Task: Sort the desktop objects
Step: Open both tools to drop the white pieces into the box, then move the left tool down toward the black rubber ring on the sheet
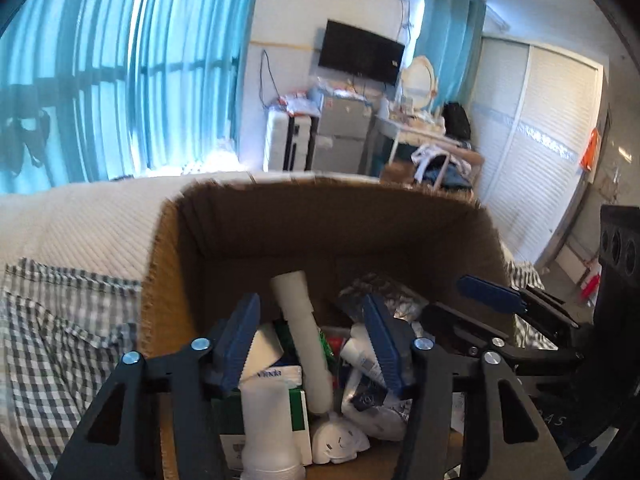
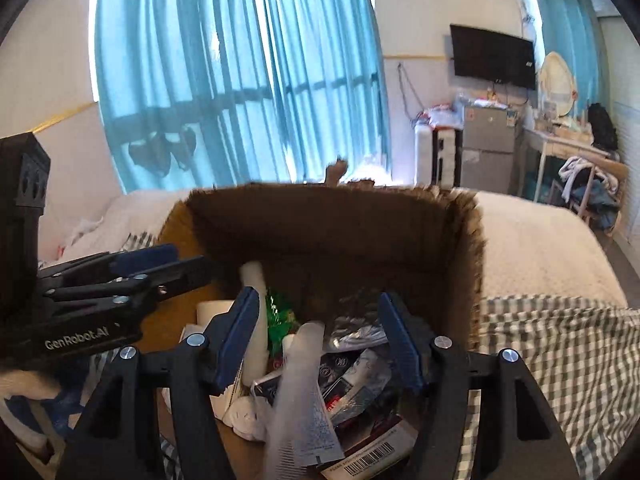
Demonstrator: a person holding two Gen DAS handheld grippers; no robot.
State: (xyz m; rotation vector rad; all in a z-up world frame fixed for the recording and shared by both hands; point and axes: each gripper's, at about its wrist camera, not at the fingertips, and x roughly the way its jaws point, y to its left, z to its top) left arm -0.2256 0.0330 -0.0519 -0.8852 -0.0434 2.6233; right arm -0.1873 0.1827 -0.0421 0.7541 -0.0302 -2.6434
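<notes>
Two black grippers with blue finger pads hang over one open brown cardboard box (image 1: 192, 240), which sits on a bed with a white quilted cover (image 1: 80, 216) and a grey-and-white checked sheet (image 1: 52, 320) near its near side. Largest of the contents is a long white plastic tube (image 1: 298, 328), leaning from the near middle toward the far wall of the box. Left of it lies a green-and-white tissue pack (image 1: 280, 384); right of it sit crumpled white and silver packets (image 1: 368, 364). Nearest, a small white toy with a drawn face (image 1: 338, 440) rests on the box floor. The left gripper (image 1: 316, 336) has its jaws spread on either side of the tube, not pressing it. The right gripper (image 2: 320, 332), just beside it on the right, is also spread, a translucent ribbed packet (image 2: 304, 392) loose between its jaws.
</notes>
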